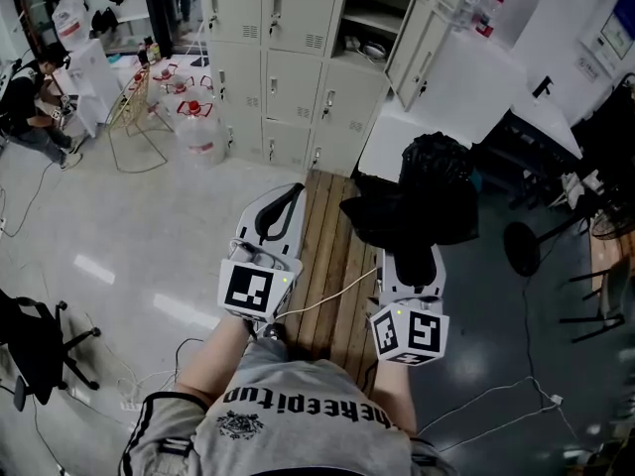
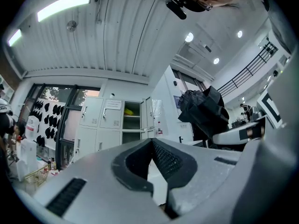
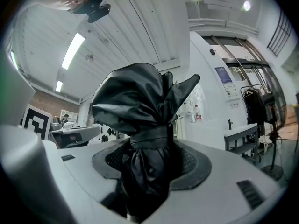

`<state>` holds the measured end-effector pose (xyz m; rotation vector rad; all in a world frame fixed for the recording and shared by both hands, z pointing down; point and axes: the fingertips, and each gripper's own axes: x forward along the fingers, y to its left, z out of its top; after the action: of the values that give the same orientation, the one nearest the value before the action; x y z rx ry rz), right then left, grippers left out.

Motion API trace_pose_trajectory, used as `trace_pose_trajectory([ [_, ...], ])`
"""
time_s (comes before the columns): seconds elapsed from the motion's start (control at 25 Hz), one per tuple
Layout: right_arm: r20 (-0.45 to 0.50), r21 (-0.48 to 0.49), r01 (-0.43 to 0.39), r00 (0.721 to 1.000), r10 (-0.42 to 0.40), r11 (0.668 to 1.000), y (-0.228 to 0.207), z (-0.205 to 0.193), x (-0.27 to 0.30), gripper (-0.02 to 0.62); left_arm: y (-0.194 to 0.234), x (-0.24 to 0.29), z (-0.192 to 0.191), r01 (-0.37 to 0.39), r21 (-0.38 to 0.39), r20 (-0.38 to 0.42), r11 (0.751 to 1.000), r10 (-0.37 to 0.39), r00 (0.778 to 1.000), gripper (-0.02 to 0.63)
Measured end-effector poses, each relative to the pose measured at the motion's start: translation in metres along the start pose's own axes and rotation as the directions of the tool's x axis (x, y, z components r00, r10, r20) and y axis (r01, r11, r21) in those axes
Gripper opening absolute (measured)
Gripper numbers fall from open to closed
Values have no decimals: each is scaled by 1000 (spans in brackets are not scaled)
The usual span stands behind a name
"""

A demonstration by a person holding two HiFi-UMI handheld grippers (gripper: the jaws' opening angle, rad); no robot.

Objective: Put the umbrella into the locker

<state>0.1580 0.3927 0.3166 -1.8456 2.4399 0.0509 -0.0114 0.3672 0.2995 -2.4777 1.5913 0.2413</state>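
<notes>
Umbrella (image 3: 140, 111) (black, strapped) clamped between right gripper (image 3: 150, 149) fingers (image 3: 198, 164), left gripper (image 2: 152, 143) fingers (image 2: 169, 161) pressed together, empty

Workshop-like lab hall: grey locker bank (image 1: 288, 77), office chair (image 1: 35, 350), water jugs (image 1: 198, 132), strip-lit corrugated ceiling (image 2: 117, 36).

My black folded cloth umbrella (image 3: 140, 111) looks slick and shiny; the pale grey metal lockers (image 1: 288, 67) at 12 o'clock are smooth, matt.
</notes>
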Motion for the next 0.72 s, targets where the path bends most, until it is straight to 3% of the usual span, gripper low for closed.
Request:
trace_pose_trajectory([
  [0.72, 39, -4, 27, 999, -27, 1000, 32, -7, 79, 247, 74, 46, -5, 42, 17, 52, 999, -43, 998, 3],
])
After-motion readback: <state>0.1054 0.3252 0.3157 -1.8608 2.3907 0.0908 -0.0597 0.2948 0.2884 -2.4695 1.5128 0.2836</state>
